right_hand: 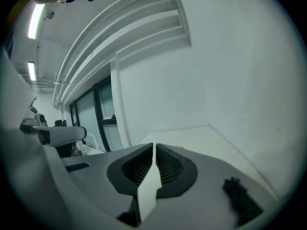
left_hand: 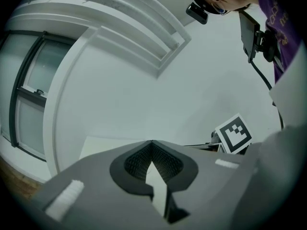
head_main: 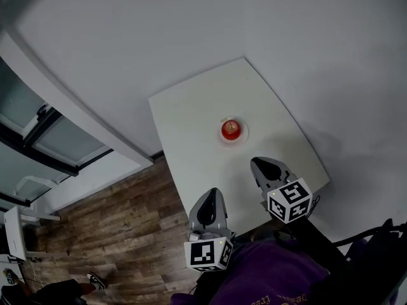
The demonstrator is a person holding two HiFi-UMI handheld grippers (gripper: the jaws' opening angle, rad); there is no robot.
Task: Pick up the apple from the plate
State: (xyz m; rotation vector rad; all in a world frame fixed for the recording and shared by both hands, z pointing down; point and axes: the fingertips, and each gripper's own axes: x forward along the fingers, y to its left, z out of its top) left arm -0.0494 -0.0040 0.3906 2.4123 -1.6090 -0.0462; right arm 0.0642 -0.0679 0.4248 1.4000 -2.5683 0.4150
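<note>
nothing is done so far: the apple (head_main: 231, 129) sits on its plate (head_main: 242, 139) mid tabletop (head_main: 191, 122), well apart from the left gripper (head_main: 213, 193) and right gripper (head_main: 257, 162), both clenched empty, so approach, opening and grasp all remain.

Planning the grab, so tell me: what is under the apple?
A small pale plate lies under the apple, on the white table. The plate's rim shows around the apple; its middle is covered by the apple.
</note>
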